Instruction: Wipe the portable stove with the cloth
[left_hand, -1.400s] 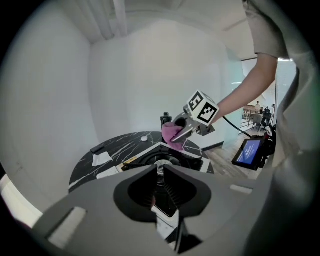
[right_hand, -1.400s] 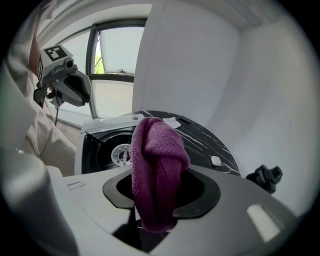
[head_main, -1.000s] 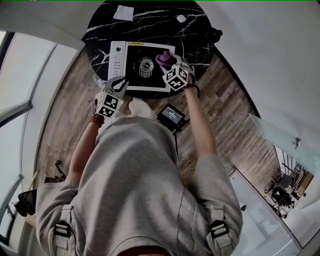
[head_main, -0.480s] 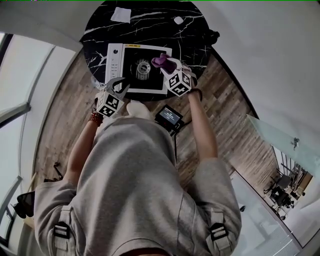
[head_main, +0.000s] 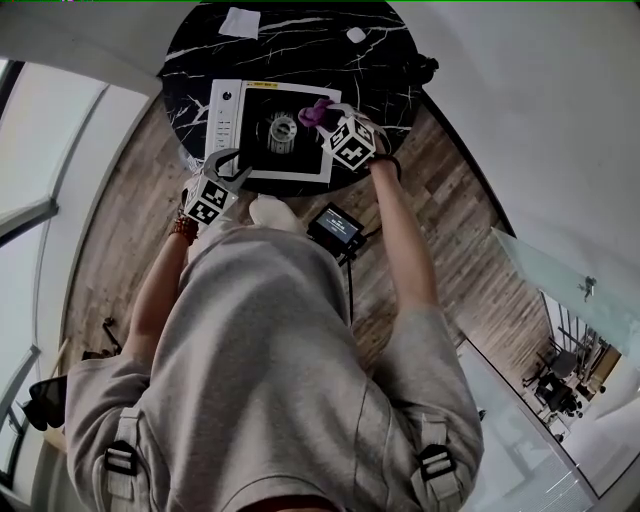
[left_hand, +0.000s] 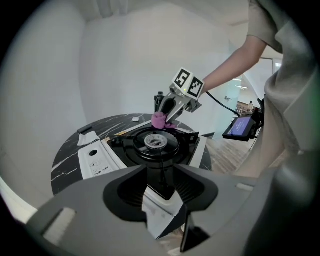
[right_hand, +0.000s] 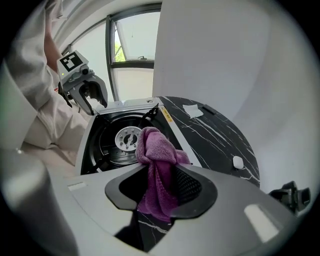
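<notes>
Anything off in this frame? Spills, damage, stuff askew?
Nothing looks spilled or damaged. One note: the portable stove sits close to the near edge of the table. The purple cloth is bunched up over the stove's right side.

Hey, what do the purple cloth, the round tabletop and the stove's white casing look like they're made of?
Cloth: soft fuzzy pile that slumps in folds, likely microfibre or terry. Tabletop: glossy black with white veins, marble or a marble-look surface; can't tell which. Stove casing: smooth, flat white with printed markings, probably painted sheet metal.
</notes>
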